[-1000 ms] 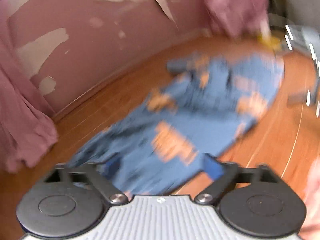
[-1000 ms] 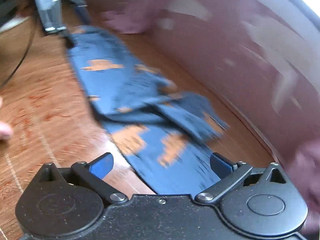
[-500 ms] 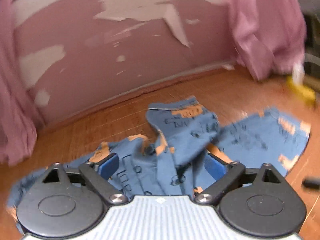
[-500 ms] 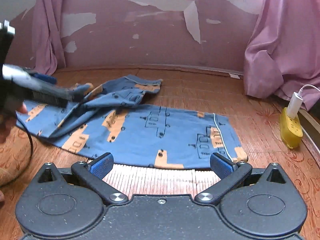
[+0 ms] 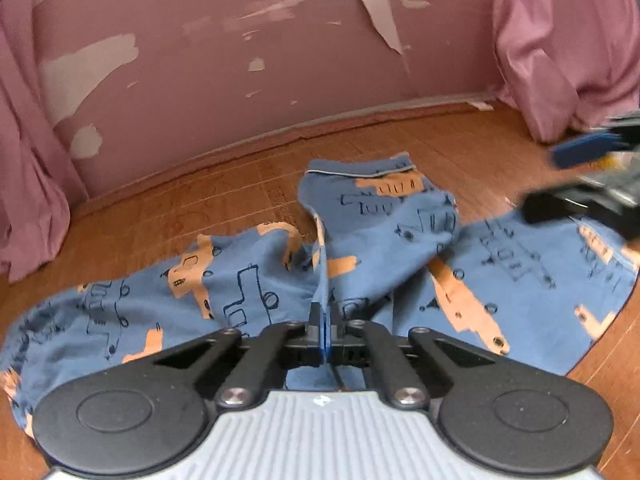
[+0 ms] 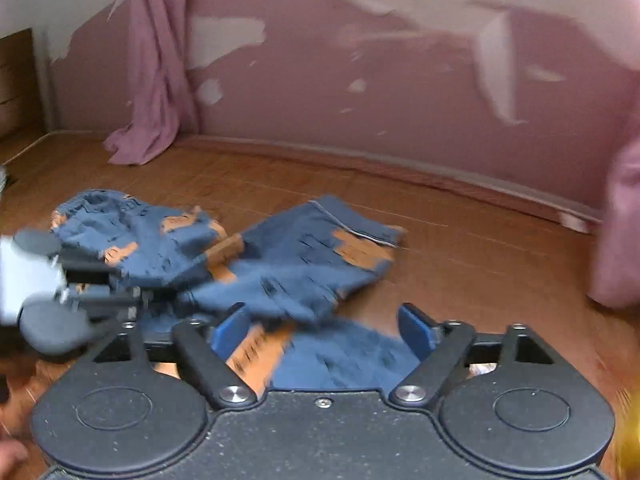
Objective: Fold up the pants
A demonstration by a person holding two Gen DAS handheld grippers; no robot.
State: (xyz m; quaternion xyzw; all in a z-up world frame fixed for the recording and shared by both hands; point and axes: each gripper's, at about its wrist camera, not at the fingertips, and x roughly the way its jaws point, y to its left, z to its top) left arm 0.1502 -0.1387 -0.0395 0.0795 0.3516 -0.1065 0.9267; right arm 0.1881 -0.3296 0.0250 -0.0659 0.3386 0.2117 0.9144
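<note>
My left claw [image 5: 325, 334] is pinched shut on a thin ridge of the pants [image 5: 400, 248], and I can see the blue cloth standing up between the two pads. My right claw [image 6: 322, 326] is wide open with nothing in it, hanging just over the near part of the pants. The pants lie on the wood floor [image 5: 224, 196] near the pink wall [image 5: 240, 60], and they are a mess, I think. One leg end with a pale line on its hem is flopped back over the middle, and the rest is bunched and spread to both sides. Here is what could go wrong. I only hold a small fold of cloth, so if I pull fast it might slip out of my pads. I might also have only the top layer, and then the layer under it would stay on the floor and the fold would come out crooked. If I lift with one claw alone, the loose side could drag and twist even more. My two claws are close, so they might bump when the right one goes down to grab. The picture from my right claw is blurry, so I cannot tell just where an edge is there.
</note>
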